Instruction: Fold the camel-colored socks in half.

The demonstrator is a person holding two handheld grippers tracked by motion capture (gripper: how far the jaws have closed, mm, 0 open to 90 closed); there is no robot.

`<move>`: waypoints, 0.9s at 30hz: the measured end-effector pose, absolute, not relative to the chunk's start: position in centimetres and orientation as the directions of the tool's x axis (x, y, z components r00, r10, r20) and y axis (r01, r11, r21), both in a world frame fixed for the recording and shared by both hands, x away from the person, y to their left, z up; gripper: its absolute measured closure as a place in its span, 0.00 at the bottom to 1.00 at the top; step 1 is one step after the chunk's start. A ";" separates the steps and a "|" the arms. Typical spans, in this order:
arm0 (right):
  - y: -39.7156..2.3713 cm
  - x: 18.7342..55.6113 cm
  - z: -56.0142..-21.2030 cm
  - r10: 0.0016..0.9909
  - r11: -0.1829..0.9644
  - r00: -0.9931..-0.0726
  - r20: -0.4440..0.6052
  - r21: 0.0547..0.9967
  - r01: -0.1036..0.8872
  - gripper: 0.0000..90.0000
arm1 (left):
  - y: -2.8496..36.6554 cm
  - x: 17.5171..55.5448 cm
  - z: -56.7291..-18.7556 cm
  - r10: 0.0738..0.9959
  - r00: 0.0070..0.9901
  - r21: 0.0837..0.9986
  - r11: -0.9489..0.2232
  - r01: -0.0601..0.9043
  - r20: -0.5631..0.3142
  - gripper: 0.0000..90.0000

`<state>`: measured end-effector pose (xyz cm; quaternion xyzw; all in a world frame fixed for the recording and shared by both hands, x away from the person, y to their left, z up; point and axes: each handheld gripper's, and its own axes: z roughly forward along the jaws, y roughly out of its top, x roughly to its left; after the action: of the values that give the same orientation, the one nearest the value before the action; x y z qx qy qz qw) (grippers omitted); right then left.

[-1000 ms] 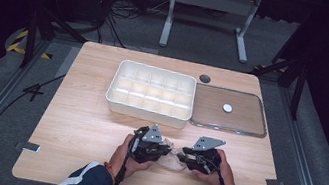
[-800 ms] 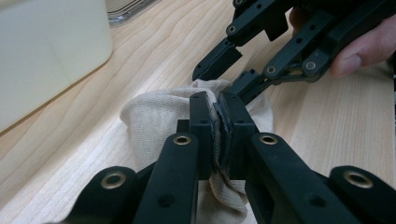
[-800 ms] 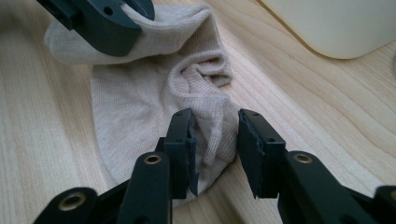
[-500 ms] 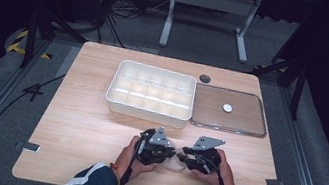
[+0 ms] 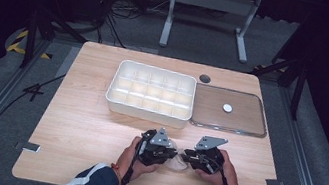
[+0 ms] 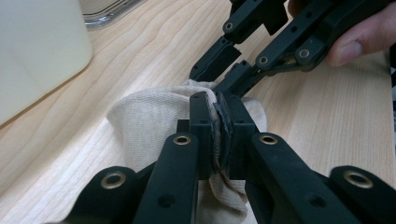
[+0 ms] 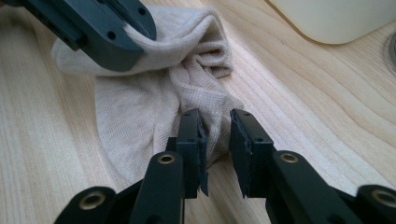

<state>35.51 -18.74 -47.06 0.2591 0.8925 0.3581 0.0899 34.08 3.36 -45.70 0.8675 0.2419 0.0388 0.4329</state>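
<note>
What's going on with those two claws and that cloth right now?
Left gripper clamped on the beige sock. Right gripper closing around another fold, gap showing. Compartment tray stands clear.

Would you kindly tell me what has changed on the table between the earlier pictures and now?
Little. The right tongs have just been closing around a fold of the beige sock, with a gap left between the pads. The left tongs stay clamped on the sock's other end. Both hands kept to the same spot at the table's near edge. The white divided box and the clear lid stayed put.
</note>
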 end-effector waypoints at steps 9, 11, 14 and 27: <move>-18.7 35.6 -47.1 0.510 0.615 -0.860 0.025 0.688 0.385 0.87 | 2.4 34.2 -46.1 0.445 0.885 0.773 -0.512 0.375 -0.135 0.94; -18.7 35.5 -47.1 0.514 0.617 -0.857 0.022 0.684 0.388 0.87 | 2.3 34.3 -46.3 0.447 0.884 0.772 -0.513 0.376 -0.133 0.94; -18.6 35.5 -47.1 0.513 0.620 -0.858 0.016 0.684 0.384 0.87 | 2.2 34.4 -46.5 0.453 0.882 0.774 -0.508 0.377 -0.132 0.94; -18.6 35.5 -47.1 0.510 0.623 -0.860 0.018 0.682 0.384 0.87 | 2.2 34.2 -45.9 0.435 0.892 0.808 -0.477 0.346 -0.124 0.80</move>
<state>35.51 -18.64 -47.08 0.2492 0.8964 0.3557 0.0887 34.17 2.22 -45.88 0.8581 0.2275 0.0489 0.4577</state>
